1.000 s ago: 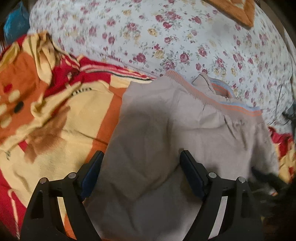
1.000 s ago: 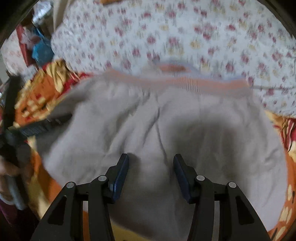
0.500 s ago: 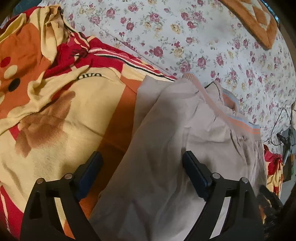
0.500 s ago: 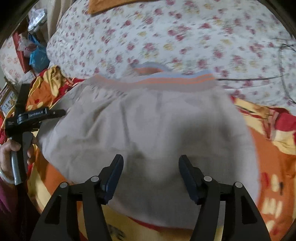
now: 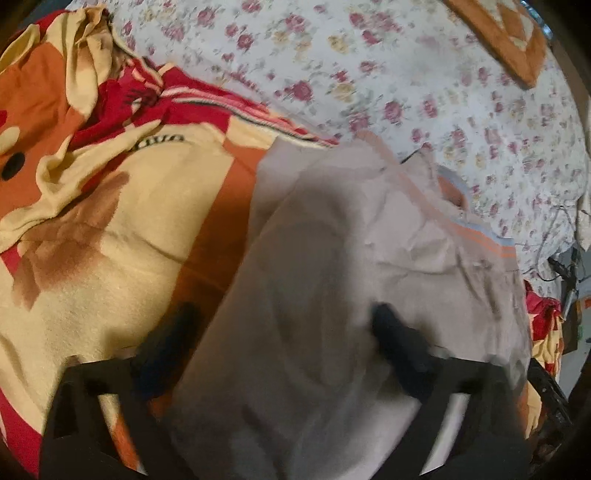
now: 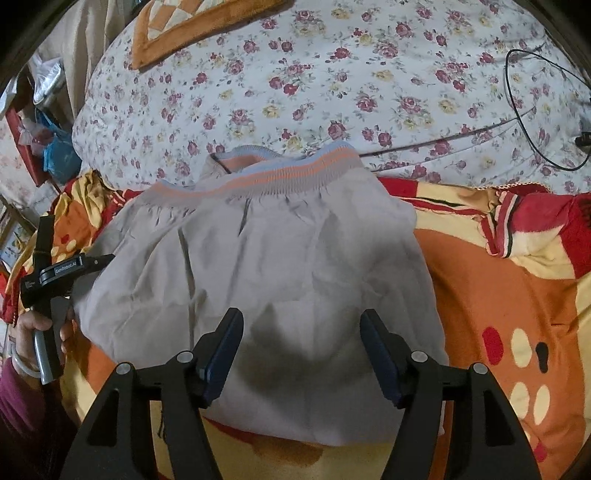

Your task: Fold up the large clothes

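A grey garment [image 6: 280, 280] with an orange and pale blue elastic waistband [image 6: 280, 173] lies folded on a blanket. My right gripper [image 6: 301, 350] hovers over its near fold. Its jaws are opening and nothing is pinched between them. In the blurred left wrist view my left gripper [image 5: 284, 328] straddles the left edge of the grey garment [image 5: 369, 277]. Its jaws are closing but still stand apart, with the cloth lying under them. The right wrist view also shows the left gripper [image 6: 99, 260] at the garment's left side, held by a hand [image 6: 33, 325].
An orange, yellow and red blanket [image 6: 517, 295] covers the bed around the garment. Behind it lies a white floral quilt [image 6: 332, 81] with a black cable [image 6: 524, 110] on its right. An orange patterned cushion [image 6: 184, 29] sits at the back. Clutter and a blue bag [image 6: 59, 155] stand far left.
My right gripper has shifted to the right and its jaws have widened. The garment now lies flatter and sits further left in that view. The left gripper's jaws have narrowed a little.
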Demonstrator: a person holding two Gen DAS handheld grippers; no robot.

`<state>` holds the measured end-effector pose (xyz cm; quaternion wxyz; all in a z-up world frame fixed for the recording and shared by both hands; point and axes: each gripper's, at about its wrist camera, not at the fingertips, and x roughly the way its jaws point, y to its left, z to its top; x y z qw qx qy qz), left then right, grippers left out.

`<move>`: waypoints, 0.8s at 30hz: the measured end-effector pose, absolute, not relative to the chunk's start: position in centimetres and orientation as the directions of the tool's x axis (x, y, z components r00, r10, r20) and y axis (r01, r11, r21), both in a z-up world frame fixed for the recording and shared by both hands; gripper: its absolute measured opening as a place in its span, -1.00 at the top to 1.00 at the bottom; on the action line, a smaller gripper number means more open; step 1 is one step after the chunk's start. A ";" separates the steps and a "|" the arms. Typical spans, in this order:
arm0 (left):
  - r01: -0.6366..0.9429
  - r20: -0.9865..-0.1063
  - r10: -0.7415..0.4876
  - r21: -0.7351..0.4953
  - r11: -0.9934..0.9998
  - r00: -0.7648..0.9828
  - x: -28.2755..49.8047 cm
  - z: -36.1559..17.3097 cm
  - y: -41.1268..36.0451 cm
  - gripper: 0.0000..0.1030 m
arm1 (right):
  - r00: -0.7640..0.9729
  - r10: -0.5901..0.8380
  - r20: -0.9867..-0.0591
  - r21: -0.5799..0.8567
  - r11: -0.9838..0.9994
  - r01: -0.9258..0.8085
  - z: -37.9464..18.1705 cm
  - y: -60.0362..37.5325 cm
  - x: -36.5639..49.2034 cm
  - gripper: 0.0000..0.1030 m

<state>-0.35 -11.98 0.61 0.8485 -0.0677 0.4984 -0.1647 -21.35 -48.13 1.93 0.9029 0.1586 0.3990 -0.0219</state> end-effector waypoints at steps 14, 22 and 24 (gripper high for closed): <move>0.295 -0.794 -0.475 -0.383 0.875 0.379 -2.7 4.7 -14.4 0.83 | 0.754 0.083 -0.652 0.346 0.917 0.199 3.3 -51.8 -22.9 -0.37; 0.453 -0.739 -0.581 -0.413 0.790 0.341 -7.3 10.6 -24.4 0.87 | 0.768 -0.032 -0.640 0.369 0.863 0.344 2.3 -56.9 -23.8 -0.37; 0.509 -0.740 -0.600 -0.406 0.759 0.305 -8.4 11.1 -28.6 0.88 | 0.772 -0.008 -0.635 0.423 0.833 0.356 1.3 -58.3 -24.2 -0.37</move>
